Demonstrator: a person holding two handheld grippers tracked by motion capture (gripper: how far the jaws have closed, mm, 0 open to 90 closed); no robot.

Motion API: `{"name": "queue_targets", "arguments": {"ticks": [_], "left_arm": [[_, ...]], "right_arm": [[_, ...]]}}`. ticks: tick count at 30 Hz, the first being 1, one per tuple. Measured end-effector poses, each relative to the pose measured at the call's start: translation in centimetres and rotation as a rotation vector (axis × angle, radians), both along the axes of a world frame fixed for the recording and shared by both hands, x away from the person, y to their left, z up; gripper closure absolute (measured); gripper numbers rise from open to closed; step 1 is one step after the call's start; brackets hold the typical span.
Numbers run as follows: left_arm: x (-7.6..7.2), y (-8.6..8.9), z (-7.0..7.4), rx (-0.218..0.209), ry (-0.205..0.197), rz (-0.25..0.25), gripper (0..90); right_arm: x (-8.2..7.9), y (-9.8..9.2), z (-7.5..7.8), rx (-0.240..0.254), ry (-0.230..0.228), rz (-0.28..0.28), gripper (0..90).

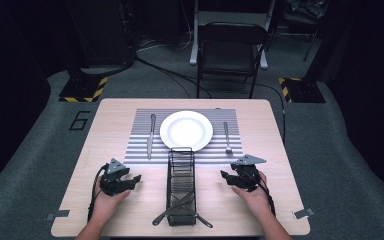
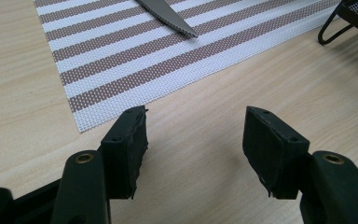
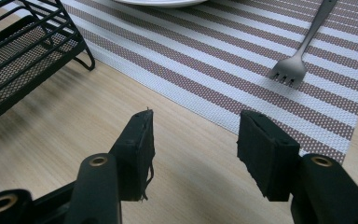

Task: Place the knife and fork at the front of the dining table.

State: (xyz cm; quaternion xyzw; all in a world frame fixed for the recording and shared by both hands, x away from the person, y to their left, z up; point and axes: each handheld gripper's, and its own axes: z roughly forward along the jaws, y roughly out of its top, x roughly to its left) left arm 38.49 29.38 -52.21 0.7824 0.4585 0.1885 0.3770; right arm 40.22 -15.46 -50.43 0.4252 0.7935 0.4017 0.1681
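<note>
A white plate (image 1: 186, 130) lies in the middle of a striped placemat (image 1: 139, 145). A knife (image 1: 151, 135) lies left of the plate, a fork (image 1: 227, 139) right of it. My left gripper (image 1: 134, 181) rests low over the bare wood near the table's front left, open and empty; its view has the knife's tip (image 2: 177, 22) on the placemat (image 2: 121, 51) ahead. My right gripper (image 1: 224, 176) sits at the front right, also open and empty. Ahead of it are the fork's tines (image 3: 286, 72) and the plate's rim (image 3: 161, 3).
A black wire caddy (image 1: 181, 184) stands between the grippers at the table's front middle, with utensils lying in it and sticking out at its near end. Its foot (image 2: 332, 32) and side (image 3: 23, 56) are close by. A folding chair (image 1: 230, 50) stands beyond the table.
</note>
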Motion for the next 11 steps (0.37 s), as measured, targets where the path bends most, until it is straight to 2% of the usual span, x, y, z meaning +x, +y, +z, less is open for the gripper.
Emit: {"name": "queue_targets", "arguments": {"ticks": [4, 7, 8, 11], "left_arm": [[0.06, -0.03, -0.1, 0.015, 0.002, -0.005, 39.9], [0.15, 0.13, -0.16, 0.007, -0.002, 0.01, 39.7], [0.18, 0.22, -0.15, 0.008, -0.003, 0.011, 39.5], [0.27, 0.41, -0.21, 0.005, 0.0, 0.028, 39.3]], "right_arm": [[0.04, 0.18, -0.18, -0.005, 0.0, 0.005, 45.8], [-0.03, 0.28, -0.23, -0.014, 0.003, 0.006, 45.8], [-0.03, 0.25, -0.29, -0.012, -0.008, 0.009, 45.8], [0.04, 0.16, -0.53, 0.006, 0.006, -0.003, 45.5]]}}
